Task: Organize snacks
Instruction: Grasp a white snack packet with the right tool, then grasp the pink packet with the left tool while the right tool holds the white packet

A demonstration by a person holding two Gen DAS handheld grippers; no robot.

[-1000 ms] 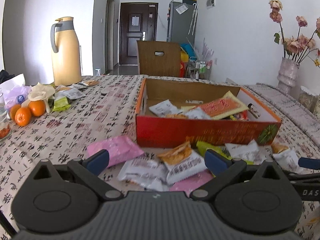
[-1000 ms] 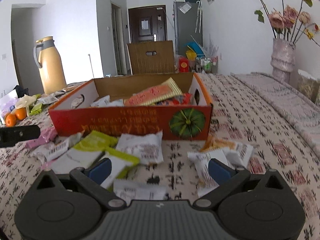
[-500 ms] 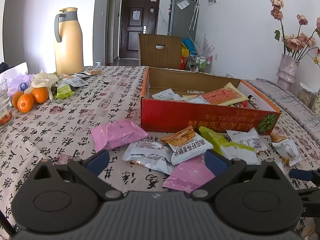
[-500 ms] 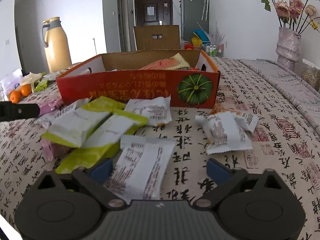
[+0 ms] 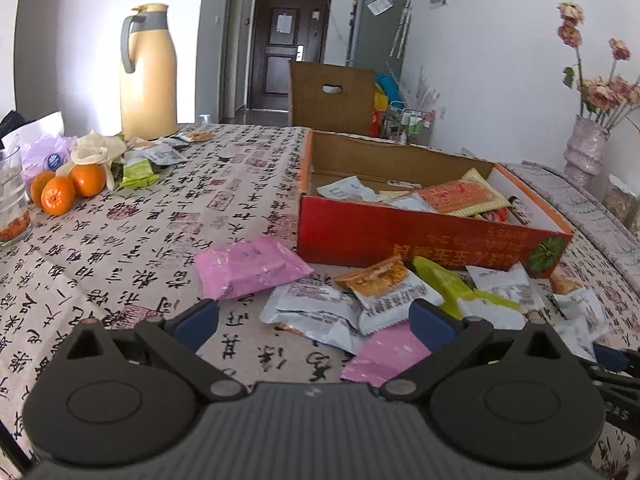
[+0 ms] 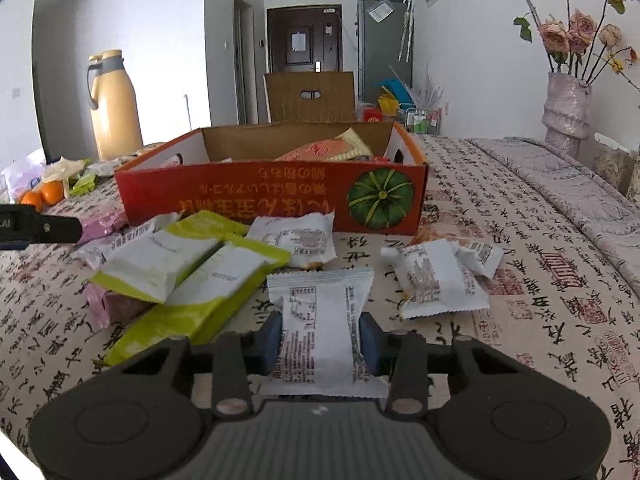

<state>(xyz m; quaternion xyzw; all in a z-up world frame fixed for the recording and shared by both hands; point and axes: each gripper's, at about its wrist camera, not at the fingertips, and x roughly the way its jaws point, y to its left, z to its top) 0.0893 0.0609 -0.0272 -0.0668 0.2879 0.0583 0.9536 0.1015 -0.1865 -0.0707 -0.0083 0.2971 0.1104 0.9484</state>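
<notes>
Two grippers are at work over the table in its calligraphy-print cloth (image 6: 540, 248), and only the right gripper (image 6: 322, 338) is engaged: its blue pads (image 6: 272, 338) stand against both long edges of a white foil snack packet with black print (image 6: 320, 312), which lies flat on the cloth in front of the shallow red cardboard box with a green pumpkin picture (image 6: 280, 196), well short of its near wall. The jaws have just been closing, and the packet is between them; contact looks made on both sides, though the wrapper is not yet visibly crushed. In my judgement the step in hand is securing this packet for transfer to the box, which already holds several packets. To do it well the grip should bite the filled body and not merely the loose seal, the lift should be straight up so the lime-green and white packets (image 6: 188, 268) overlapping just to the left are not dragged, and the carry must clear the box's near wall before release. The left gripper (image 5: 312, 320) hovers with fingers spread wide and nothing between them, over a pink packet (image 5: 248, 264) and a white packet with an orange end (image 5: 388, 292) lying in front of the same box. Compared with a second ago, the right gripper has gone from fully spread above the scattered packets to closed about this one, and sits lower and closer to the cloth; the left gripper's view has altered only slightly.
</notes>
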